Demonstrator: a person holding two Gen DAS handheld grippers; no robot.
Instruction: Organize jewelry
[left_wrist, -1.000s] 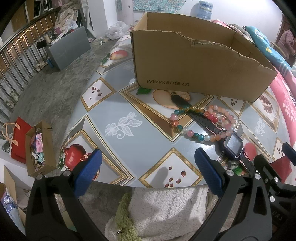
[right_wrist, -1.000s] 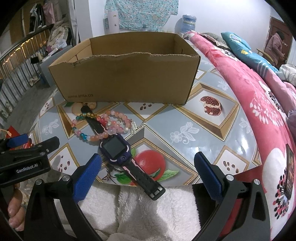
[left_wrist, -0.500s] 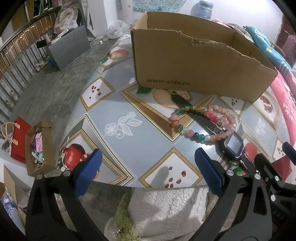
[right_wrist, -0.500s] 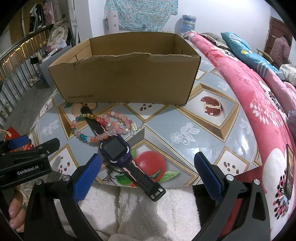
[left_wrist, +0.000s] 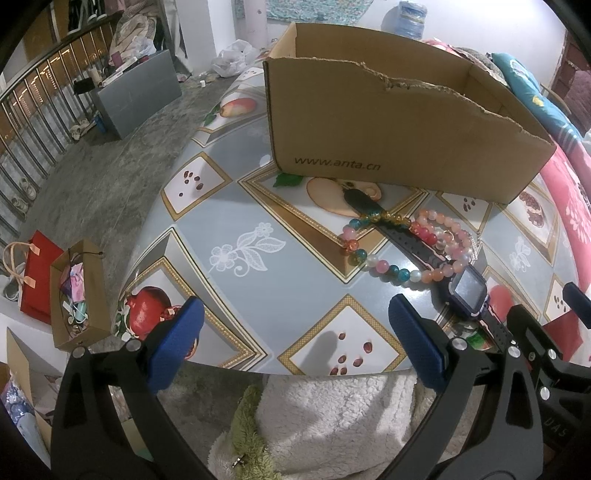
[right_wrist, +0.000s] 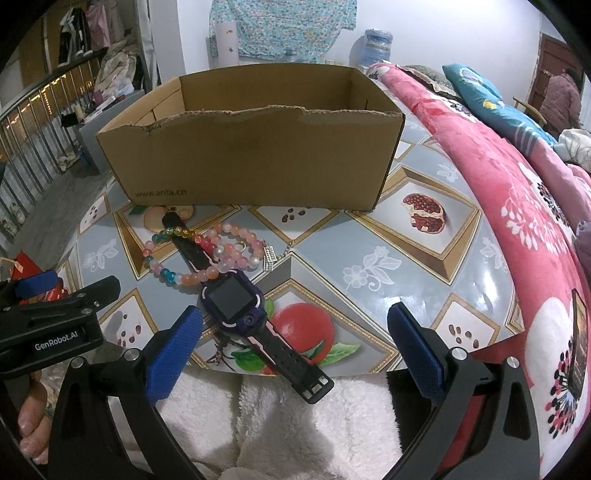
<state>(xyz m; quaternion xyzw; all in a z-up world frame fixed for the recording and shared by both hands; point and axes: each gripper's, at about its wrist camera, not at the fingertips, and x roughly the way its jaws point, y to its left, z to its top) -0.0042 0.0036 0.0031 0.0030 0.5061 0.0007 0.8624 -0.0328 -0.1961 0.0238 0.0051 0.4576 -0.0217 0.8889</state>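
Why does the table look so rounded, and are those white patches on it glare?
Left wrist view: the fisheye lens bows the table into a dome and darkens the corners. Right wrist view: the same bulge; white patches near the pink blanket are light reflecting off the glossy tablecloth; the watch stays sharp.

The box (right_wrist: 255, 155) is matt brown cardboard with a ragged torn rim. The tablecloth (right_wrist: 369, 236) looks like glossy, smooth plastic. Translucent glassy beads form the bracelets (right_wrist: 207, 251). The watch (right_wrist: 236, 302) has a shiny screen and matt rubbery strap.
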